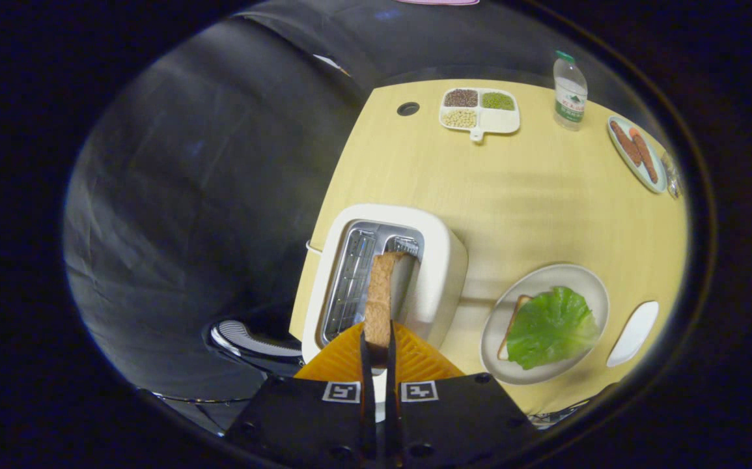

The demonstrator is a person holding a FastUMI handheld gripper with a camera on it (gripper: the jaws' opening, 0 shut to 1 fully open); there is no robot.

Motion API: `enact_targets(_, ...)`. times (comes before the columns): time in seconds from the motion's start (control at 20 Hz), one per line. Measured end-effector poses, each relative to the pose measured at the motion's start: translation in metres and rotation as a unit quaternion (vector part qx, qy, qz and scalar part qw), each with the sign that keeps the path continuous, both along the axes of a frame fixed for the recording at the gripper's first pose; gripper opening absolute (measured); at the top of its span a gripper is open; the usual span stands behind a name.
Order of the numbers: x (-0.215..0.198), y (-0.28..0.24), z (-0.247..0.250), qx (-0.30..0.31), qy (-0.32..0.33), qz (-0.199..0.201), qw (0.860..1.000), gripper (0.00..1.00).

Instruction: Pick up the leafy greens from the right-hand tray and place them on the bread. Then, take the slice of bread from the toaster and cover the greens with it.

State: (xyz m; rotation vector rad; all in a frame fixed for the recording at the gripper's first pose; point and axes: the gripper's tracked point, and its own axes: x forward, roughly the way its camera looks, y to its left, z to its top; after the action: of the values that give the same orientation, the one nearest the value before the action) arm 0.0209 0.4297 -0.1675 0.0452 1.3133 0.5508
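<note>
1. While the gripper (379, 352) pinches the slice of bread (381, 296) edge-on between its two orange fingers (340, 361), the slice stands above the right-hand slot of the white toaster (437, 273); whether its far end is fully clear of the slot is hard to tell.
2. Judging by the grip, both fingers press on the slice's faces, so the hold looks firm enough to carry; lift straight up until the lower edge is plainly free, so it does not catch on the slot's metal rim.
3. Off to the right of the toaster sits the round plate (587, 277), where a lettuce leaf (551, 326) already lies over the bottom bread (511, 322), which peeks out on the toaster side.
4. Swing the slice across, turn it flat, and lower it squarely over the leaf, matching the bread's outline below.
5. Keep clear of the small white dish (633, 333) just beyond the plate, and open the fingers only once the slice rests on the greens.
</note>
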Motion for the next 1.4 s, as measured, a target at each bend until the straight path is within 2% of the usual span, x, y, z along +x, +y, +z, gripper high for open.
enact_targets(0.25,-0.01,-0.006,0.021,0.023,0.001,0.005,1.0,0.09)
enact_targets(0.4,-0.011,-0.015,0.043,0.057,-0.004,0.004,0.998,0.09)
enact_targets(0.8,-0.011,-0.069,0.088,0.132,0.006,-0.032,0.991,0.09)
enact_targets(1.15,-0.006,-0.124,0.094,0.174,0.002,-0.037,0.984,0.08)
enact_targets(1.3,-0.009,-0.151,0.079,0.185,-0.002,-0.027,0.982,0.08)
enact_targets(1.4,-0.012,-0.165,0.063,0.197,0.012,-0.035,0.98,0.08)
